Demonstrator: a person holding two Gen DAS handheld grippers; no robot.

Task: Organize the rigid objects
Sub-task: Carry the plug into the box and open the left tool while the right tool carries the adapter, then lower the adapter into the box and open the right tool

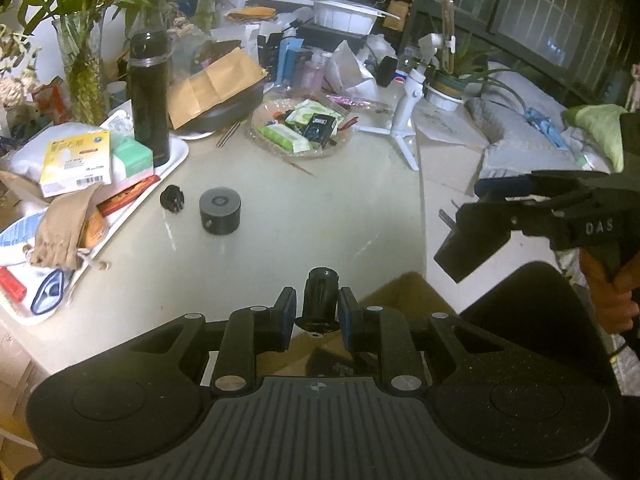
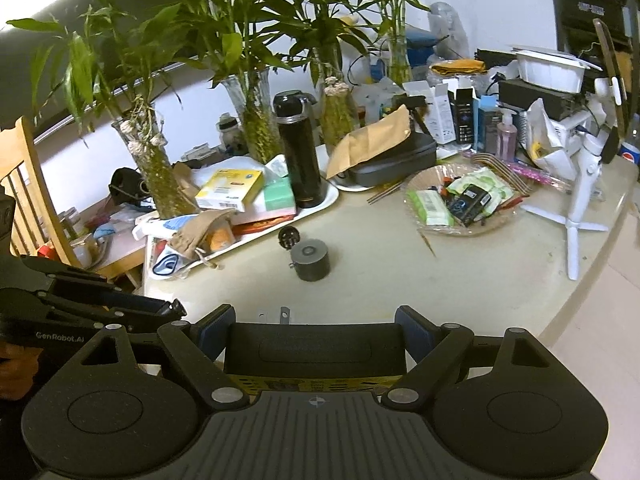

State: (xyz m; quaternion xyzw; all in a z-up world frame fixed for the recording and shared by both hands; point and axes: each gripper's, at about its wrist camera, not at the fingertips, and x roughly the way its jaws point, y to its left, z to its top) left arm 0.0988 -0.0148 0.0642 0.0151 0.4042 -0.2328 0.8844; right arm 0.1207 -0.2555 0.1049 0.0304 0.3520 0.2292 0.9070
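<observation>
My left gripper [image 1: 318, 304] is shut on a small black cylindrical part [image 1: 319, 294], held upright above the near table edge. My right gripper [image 2: 315, 322] is shut on a wide black adapter block [image 2: 314, 346] with metal prongs [image 2: 284, 313] sticking out forward. In the left wrist view the right gripper [image 1: 480, 216] hovers at the right with the block [image 1: 468, 240] in it. On the pale table [image 1: 320, 208] stand a dark grey cylinder [image 1: 220, 210] [image 2: 310, 260] and, just left of it, a small black round plug [image 1: 172, 199] [image 2: 289, 237].
A white tray [image 1: 182, 160] with boxes, a pouch and a black flask [image 1: 149, 96] lies at the left. A glass dish [image 1: 260, 138] of packets and a white tripod [image 1: 404, 120] stand farther back. A brown box [image 1: 404, 292] sits below the table edge. Vases with bamboo [image 2: 252, 120] line the back.
</observation>
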